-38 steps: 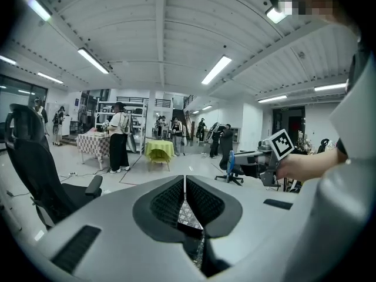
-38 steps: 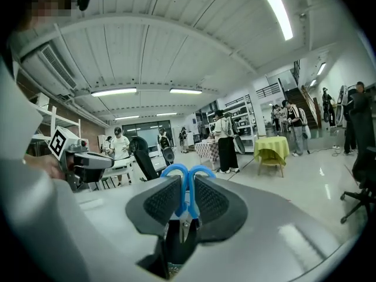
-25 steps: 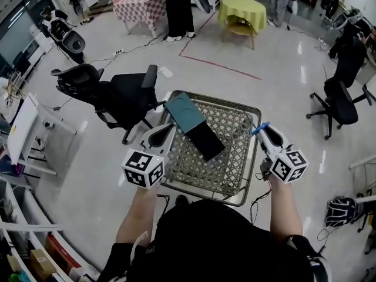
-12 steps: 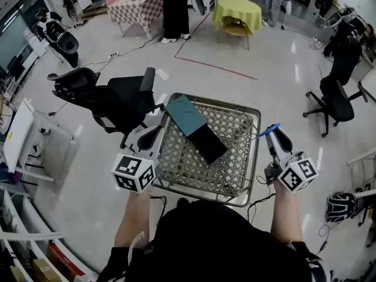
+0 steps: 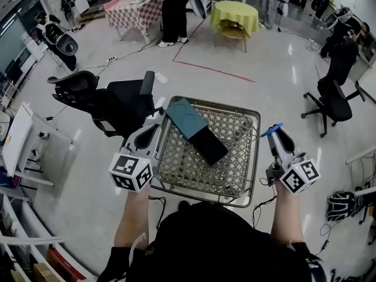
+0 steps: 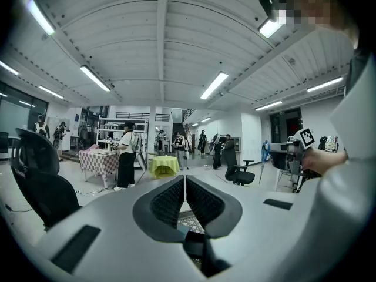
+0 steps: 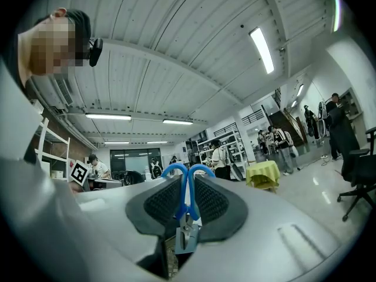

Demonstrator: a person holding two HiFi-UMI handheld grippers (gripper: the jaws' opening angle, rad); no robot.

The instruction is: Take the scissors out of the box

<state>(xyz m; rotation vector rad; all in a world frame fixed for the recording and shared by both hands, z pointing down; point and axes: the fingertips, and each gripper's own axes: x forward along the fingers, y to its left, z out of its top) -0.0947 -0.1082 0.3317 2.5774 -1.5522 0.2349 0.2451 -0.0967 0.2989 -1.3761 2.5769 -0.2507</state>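
Step in hand: removal, judged nearly complete. Right tongs (image 5: 275, 133) clenched on the scissors (image 7: 187, 188) at the blue handles, held clear of the box (image 5: 197, 133) and just past the right rim of the mesh worktop (image 5: 194, 170). Left tongs (image 5: 156, 124) closed on nothing, beside the left rim. Next: pick a free spot, lower gently, then release. Keep the blades level while carrying.

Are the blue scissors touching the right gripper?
Touching. The right gripper view shows the scissors, by their blue handles, pinched between the pads of the right gripper.
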